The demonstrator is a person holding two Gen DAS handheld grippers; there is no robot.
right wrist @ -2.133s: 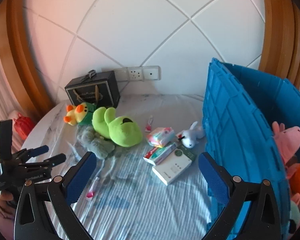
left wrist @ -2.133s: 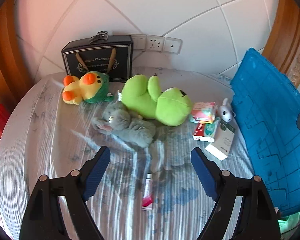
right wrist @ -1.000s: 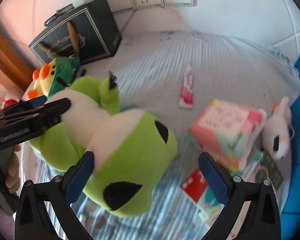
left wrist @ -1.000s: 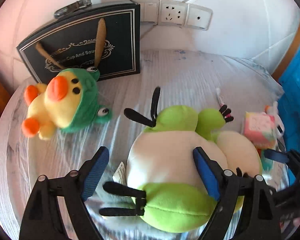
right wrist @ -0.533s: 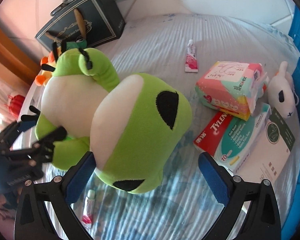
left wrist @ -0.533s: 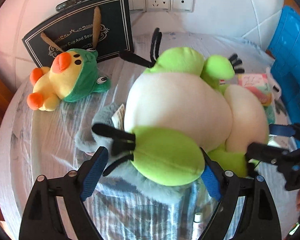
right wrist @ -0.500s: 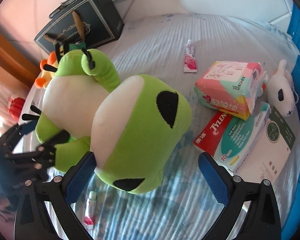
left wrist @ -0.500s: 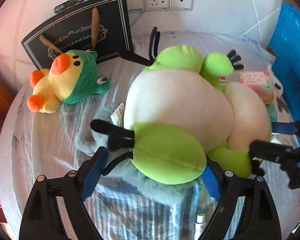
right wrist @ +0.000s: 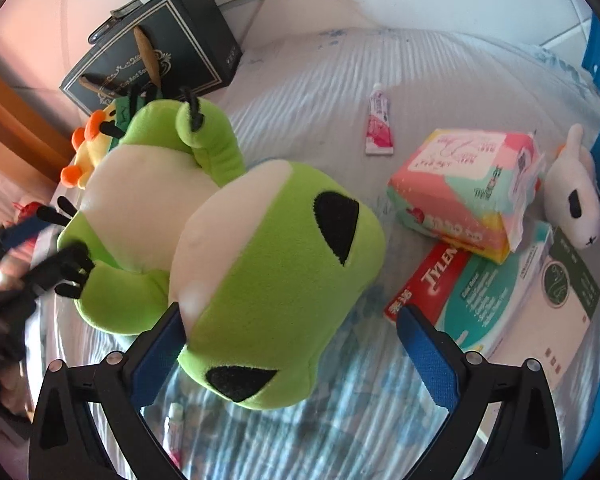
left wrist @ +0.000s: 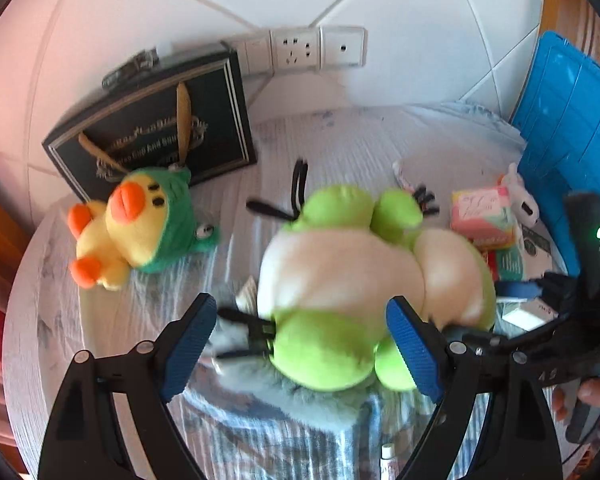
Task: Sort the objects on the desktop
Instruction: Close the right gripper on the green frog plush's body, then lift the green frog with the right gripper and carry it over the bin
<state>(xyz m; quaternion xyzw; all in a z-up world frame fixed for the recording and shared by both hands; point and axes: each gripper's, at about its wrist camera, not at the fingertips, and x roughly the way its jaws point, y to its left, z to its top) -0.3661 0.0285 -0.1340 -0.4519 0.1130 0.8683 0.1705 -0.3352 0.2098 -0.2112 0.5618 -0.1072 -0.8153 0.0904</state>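
A big green frog plush (left wrist: 364, 280) lies on the striped round table, on top of a grey plush (left wrist: 300, 392). My left gripper (left wrist: 300, 344) is open, its blue pads on either side of the frog's legs. My right gripper (right wrist: 292, 356) is open around the frog's head (right wrist: 276, 280); it also shows at the right of the left wrist view (left wrist: 540, 320). A yellow duck plush in a green hood (left wrist: 140, 224) lies to the left.
A black gift box (left wrist: 156, 124) leans on the tiled wall under sockets. A pink tissue pack (right wrist: 464, 184), a Tylenol box (right wrist: 452, 292), a white box (right wrist: 548, 320), a small white plush (right wrist: 576, 200) and a pink tube (right wrist: 380, 124) lie right. A blue crate (left wrist: 572, 120) stands far right.
Both grippers came in from far back to the frog plush. Over the last half second the frog shifted slightly and sits lower in the left wrist view; both grippers stay open around it.
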